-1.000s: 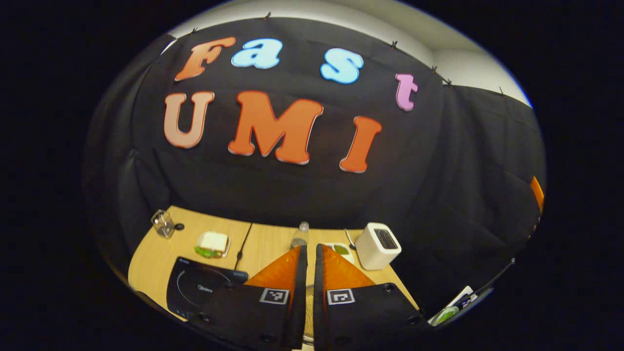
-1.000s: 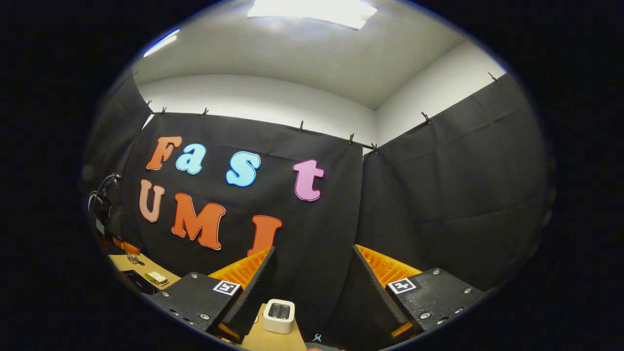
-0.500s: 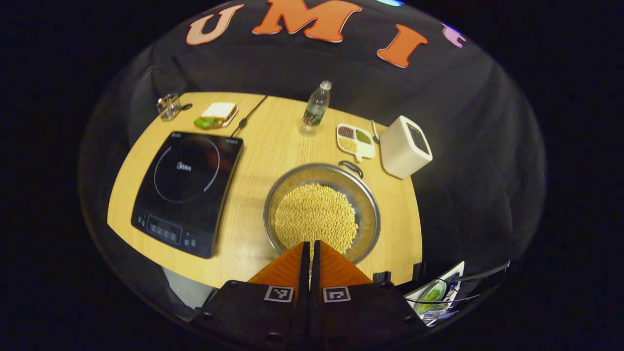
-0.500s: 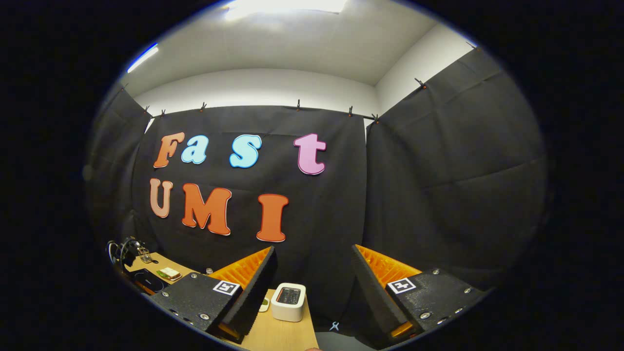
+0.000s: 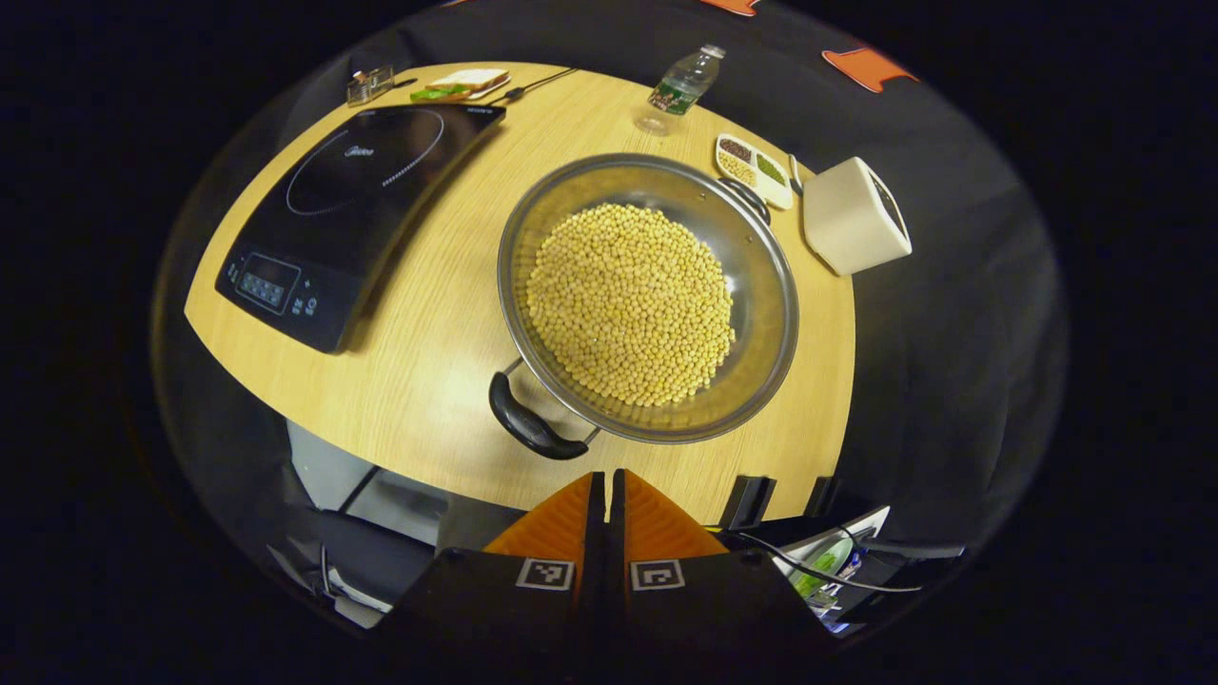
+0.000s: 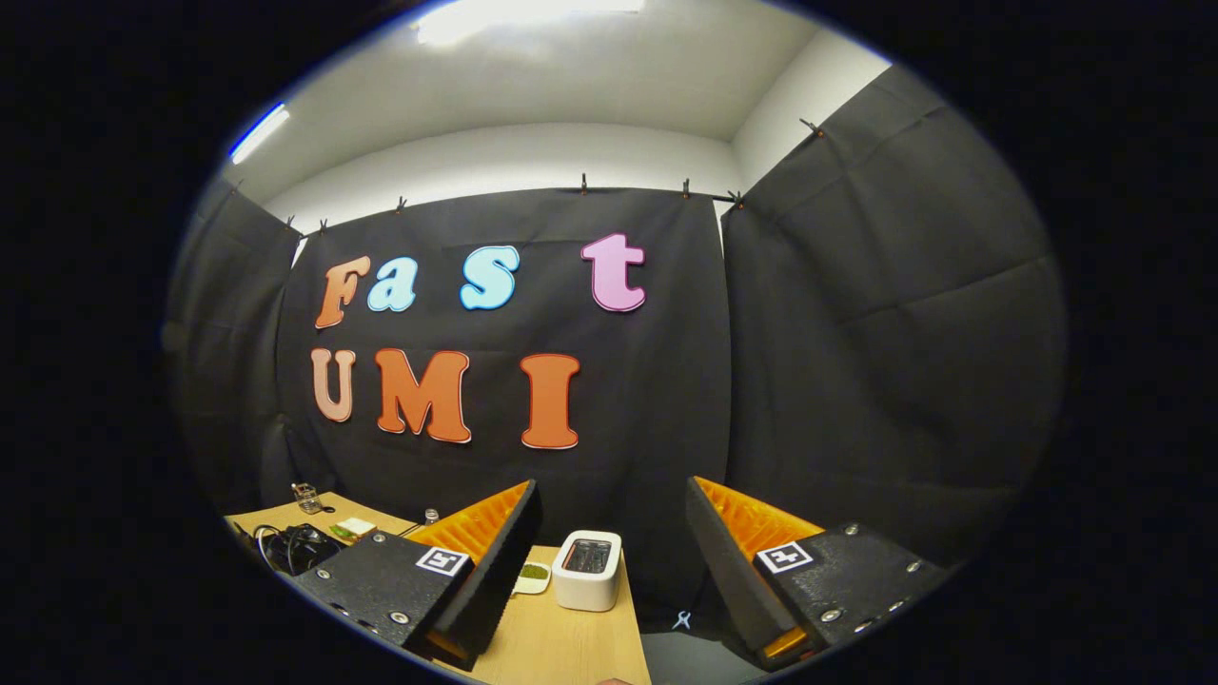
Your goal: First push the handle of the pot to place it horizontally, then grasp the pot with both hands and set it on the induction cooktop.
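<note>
Spanning the left gripper view, the wooden counter (image 5: pixel 428 381) carried everything, with the black induction cooktop (image 5: pixel 352 205) at its left part. The steel pot (image 5: pixel 761 314), filled with yellow beans (image 5: pixel 628 300), sat to the cooktop's right on bare wood, apart from it. A white toaster (image 5: pixel 852 219) stood beyond the pot's right rim. One black pot handle (image 5: pixel 528 428) pointed toward the counter's near edge; the other lay at the far rim beside a divided snack dish (image 5: pixel 752 162). A water bottle (image 5: pixel 680 86) and a sandwich (image 5: pixel 461 84) stood farther back. The left tool (image 5: pixel 606 490) hovered above the near edge, fingers narrowed almost together, empty. The right tool (image 6: pixel 614 533) was spread wide, gripping nothing, facing the toaster (image 6: pixel 588 569).
</note>
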A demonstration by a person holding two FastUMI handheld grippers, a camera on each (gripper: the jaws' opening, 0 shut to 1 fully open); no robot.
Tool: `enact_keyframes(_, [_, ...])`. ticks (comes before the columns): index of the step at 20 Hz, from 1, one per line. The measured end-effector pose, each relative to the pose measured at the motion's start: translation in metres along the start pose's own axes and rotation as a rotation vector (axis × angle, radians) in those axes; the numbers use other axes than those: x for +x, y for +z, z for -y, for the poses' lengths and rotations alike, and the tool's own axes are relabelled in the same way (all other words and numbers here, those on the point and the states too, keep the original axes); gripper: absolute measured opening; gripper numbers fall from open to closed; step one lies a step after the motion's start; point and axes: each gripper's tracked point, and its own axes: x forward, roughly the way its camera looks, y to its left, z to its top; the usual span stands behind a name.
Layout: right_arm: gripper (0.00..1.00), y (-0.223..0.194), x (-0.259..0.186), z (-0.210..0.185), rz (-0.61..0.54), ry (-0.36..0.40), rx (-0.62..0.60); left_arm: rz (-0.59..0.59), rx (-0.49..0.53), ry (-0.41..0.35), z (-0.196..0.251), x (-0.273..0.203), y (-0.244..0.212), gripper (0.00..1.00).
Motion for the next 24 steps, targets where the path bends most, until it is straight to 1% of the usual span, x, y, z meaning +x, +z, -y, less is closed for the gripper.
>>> enact_keyframes(2, [0.94,-0.009,-0.005,0.004,-0.023,-0.006,0.002,-0.042,-0.026,-0.002,0.000,0.015,-0.009,0.08])
enact_keyframes(3, [0.98,-0.013,-0.007,0.007,-0.034,-0.013,-0.001,-0.064,-0.038,-0.003,0.002,0.021,-0.013,0.08])
enact_keyframes(4, [0.95,-0.016,-0.009,0.010,-0.044,-0.026,-0.005,-0.076,-0.052,-0.002,0.003,0.027,-0.013,0.08])
enact_keyframes(6, [0.95,-0.018,-0.015,0.017,-0.053,-0.050,-0.017,-0.093,-0.071,0.015,0.000,0.038,-0.010,0.08])
enact_keyframes(11, [0.95,-0.022,-0.024,0.025,-0.070,-0.118,-0.005,-0.135,-0.074,0.036,-0.007,0.058,-0.003,0.08])
enact_keyframes(13, [0.95,-0.025,-0.025,0.024,-0.078,-0.142,0.002,-0.141,-0.067,0.068,-0.017,0.063,-0.001,0.08])
enact_keyframes(14, [0.98,-0.027,-0.026,0.023,-0.083,-0.153,0.002,-0.142,-0.063,0.079,-0.022,0.066,0.001,0.08])
enact_keyframes(15, [0.95,-0.029,-0.026,0.021,-0.089,-0.162,0.001,-0.142,-0.063,0.088,-0.027,0.067,0.004,0.08])
enact_keyframes(18, [0.95,-0.039,-0.023,0.013,-0.119,-0.180,0.005,-0.143,-0.070,0.096,-0.037,0.066,0.019,0.08])
enact_keyframes(24, [0.95,-0.053,-0.008,-0.018,-0.164,-0.172,0.012,-0.108,-0.031,0.160,-0.064,0.048,0.059,0.08])
